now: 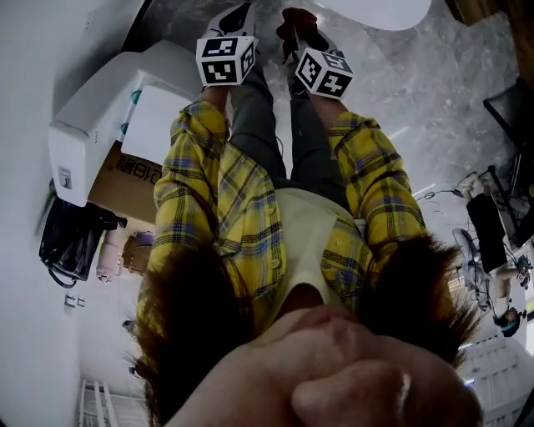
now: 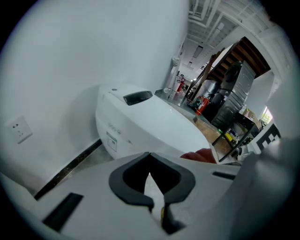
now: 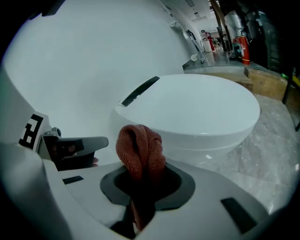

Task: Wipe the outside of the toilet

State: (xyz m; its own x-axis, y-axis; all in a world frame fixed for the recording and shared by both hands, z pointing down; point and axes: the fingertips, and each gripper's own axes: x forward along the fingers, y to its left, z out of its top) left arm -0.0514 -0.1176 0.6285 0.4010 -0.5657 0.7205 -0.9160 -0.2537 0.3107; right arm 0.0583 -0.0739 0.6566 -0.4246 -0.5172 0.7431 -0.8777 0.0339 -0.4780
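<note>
The white toilet with its lid down stands against a white wall, just beyond both grippers; it fills the middle of the left gripper view, and only its rim shows at the top of the head view. My right gripper is shut on a bunched red-brown cloth, held a short way in front of the bowl. The cloth shows above its marker cube. My left gripper is shut with nothing between its jaws, pointing at the toilet's side near the wall. Both are held out side by side ahead of the person.
A white boxy unit, a cardboard box and a black bag lie at the left. Grey marble floor surrounds the bowl. A wall socket sits low on the wall. Red fire extinguishers stand far behind.
</note>
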